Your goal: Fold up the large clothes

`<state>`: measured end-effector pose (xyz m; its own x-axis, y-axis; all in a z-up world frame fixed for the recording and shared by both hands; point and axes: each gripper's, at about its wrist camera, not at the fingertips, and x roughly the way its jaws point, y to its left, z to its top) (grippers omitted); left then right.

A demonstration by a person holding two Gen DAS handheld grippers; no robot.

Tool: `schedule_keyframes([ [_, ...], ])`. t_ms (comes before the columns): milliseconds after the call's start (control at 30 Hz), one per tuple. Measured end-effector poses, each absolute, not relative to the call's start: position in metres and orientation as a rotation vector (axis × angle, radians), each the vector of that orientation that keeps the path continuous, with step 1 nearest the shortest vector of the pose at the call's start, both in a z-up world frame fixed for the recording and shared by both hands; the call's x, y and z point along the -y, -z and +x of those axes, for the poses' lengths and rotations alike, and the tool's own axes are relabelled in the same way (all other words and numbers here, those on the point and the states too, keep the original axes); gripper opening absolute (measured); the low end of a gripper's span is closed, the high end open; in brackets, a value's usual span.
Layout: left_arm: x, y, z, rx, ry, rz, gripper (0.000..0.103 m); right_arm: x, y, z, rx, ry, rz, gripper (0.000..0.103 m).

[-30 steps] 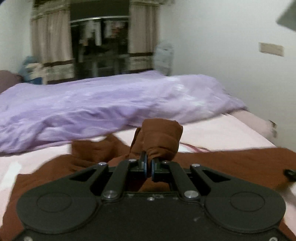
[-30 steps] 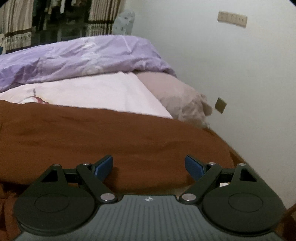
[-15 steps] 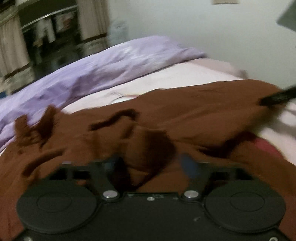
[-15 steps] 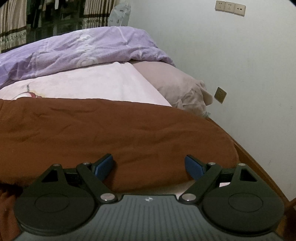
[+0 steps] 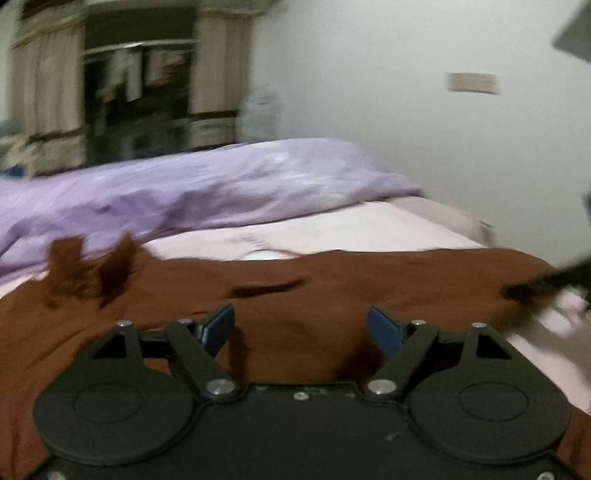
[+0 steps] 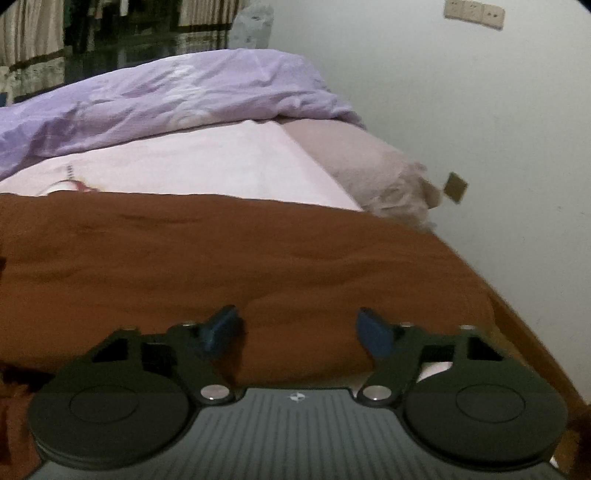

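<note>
A large brown garment [image 5: 332,291] lies spread across the lower half of the left wrist frame, draped over a pale pink sheet [image 5: 332,229]; in the right wrist frame the same brown garment [image 6: 221,251] fills the middle band from the left edge to the bed's right side. At upper left of the cloth in the left view, a rumpled bunch of brown fabric [image 5: 88,269] stands up from the surface, blurred.

We hold our left gripper [image 5: 301,328] low over the cloth at the bottom centre of its frame, its blue pads [image 5: 221,325] spread wide apart with nothing between them. Our right gripper [image 6: 297,330] sits likewise at the bottom centre of its own frame, jaws parted and empty, with the near edge of the garment running between them and the blue pads [image 6: 373,332] just above the fabric; whether they touch it we cannot tell.

At the right edge of the left view, a dark blurred shape [image 5: 543,284] reaches in over the cloth's corner; we cannot make it out.

Behind the garment, a lilac duvet [image 6: 166,99] is heaped across the upper left of the right view, with a beige pillow [image 6: 369,166] to its right against the white wall [image 6: 461,110]. Wall sockets [image 6: 474,13] sit at upper right. Curtains [image 5: 48,85] show, smeared, in the upper left of the left view.
</note>
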<state>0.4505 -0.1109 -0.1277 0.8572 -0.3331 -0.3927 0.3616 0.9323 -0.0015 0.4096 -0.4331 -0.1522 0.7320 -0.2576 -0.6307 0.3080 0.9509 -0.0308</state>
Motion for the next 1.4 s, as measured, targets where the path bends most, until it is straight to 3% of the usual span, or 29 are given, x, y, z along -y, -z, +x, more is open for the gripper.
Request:
schedule_keyframes([
  [133,0.122,0.158,0.483,-0.592,0.357,0.168,0.082,0.43,0.152,0.411,-0.68,0.322,0.073,0.085],
  [267,0.129,0.159,0.483,-0.535,0.326,0.219,0.082,0.46,0.145,0.41,-0.667,0.341,0.186,0.085],
  [733,0.13,0.155,0.445,-0.51,0.315,0.216,0.082,0.663,0.216,0.338,-0.438,0.484,1.298,0.088],
  [933,0.129,0.155,0.447,-0.51,0.315,0.215,0.082,0.66,0.244,0.371,-0.538,0.477,1.274,0.088],
  [967,0.129,0.155,0.447,-0.51,0.315,0.214,0.082,0.658,0.246,0.376,-0.533,0.51,1.243,0.079],
  [1000,0.128,0.155,0.447,-0.508,0.316,0.214,0.082,0.657,0.247,0.375,-0.524,0.514,1.241,0.059],
  [1067,0.127,0.152,0.444,-0.506,0.322,0.214,0.082,0.651,0.236,0.368,-0.466,0.519,1.194,0.036],
  [1100,0.126,0.149,0.444,-0.502,0.328,0.211,0.082,0.646,0.222,0.364,-0.429,0.533,1.127,0.03],
  [1267,0.106,0.118,0.432,-0.477,0.316,0.249,0.082,0.605,0.148,0.346,-0.208,0.477,0.899,0.025],
  [1400,0.052,0.081,0.413,-0.441,0.275,0.284,0.083,0.544,0.096,0.347,-0.137,0.361,0.703,0.025],
])
